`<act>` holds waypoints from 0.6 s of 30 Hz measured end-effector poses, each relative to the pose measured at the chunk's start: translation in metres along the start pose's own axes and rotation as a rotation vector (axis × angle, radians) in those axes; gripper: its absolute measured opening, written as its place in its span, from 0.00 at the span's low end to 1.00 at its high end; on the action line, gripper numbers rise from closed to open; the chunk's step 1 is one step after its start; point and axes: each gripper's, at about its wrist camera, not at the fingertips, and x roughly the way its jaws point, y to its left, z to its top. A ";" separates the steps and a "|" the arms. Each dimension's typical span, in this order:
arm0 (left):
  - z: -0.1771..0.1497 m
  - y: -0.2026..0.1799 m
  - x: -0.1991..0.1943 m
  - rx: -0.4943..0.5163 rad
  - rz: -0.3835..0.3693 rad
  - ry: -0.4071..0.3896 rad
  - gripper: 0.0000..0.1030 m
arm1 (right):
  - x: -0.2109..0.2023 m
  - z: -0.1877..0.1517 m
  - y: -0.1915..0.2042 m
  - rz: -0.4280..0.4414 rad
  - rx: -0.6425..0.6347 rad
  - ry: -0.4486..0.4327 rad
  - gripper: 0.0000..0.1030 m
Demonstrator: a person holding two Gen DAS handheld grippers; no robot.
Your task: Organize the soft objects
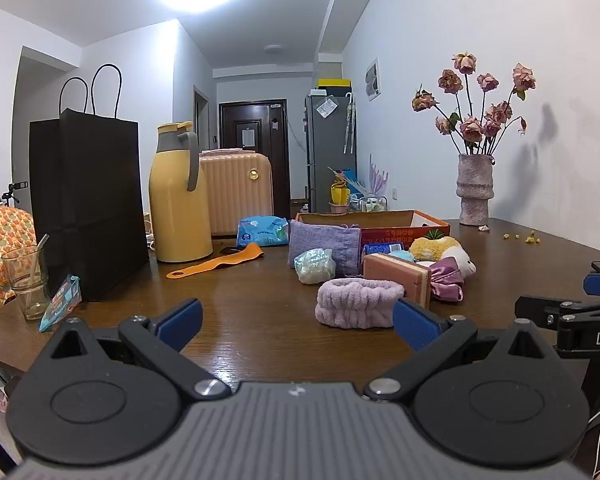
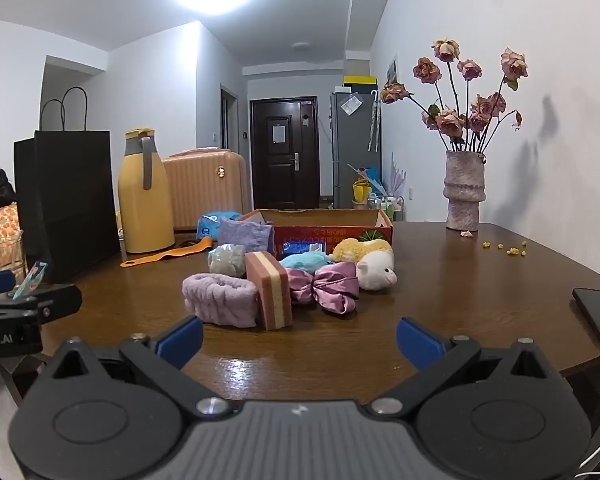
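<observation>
Left gripper (image 1: 296, 322): blue pads spread wide, holding nothing, low over glossy wooden table (image 1: 260, 312). Right gripper (image 2: 298, 338): likewise spread, empty.

Soft objects, clustered at 12 o'clock, near to far:
- fluffy lilac headband (image 2: 220, 294), ring-shaped;
- layered pink-and-cream sponge (image 2: 269, 289), on edge, touching headband;
- glossy purple satin scrunchie (image 2: 328, 285);
- white plush toy (image 2: 376, 270), partly hidden;
- crinkly pale mesh ball (image 2: 227, 260);
- woven lavender pouch (image 2: 246, 234);
- turquoise and yellow plush pieces, mostly hidden.

Behind: orange cardboard box (image 2: 328, 224), open-topped, contents unseen.

At 3 o'clock: black phone (image 2: 598, 314), cut off.
</observation>
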 end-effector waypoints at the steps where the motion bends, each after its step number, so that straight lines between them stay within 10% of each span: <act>1: 0.000 0.000 0.000 0.000 0.000 -0.001 1.00 | 0.000 0.000 0.000 -0.001 -0.001 -0.001 1.00; 18: 0.000 -0.001 -0.002 0.007 -0.001 -0.008 1.00 | -0.001 0.001 -0.002 -0.011 0.000 -0.007 1.00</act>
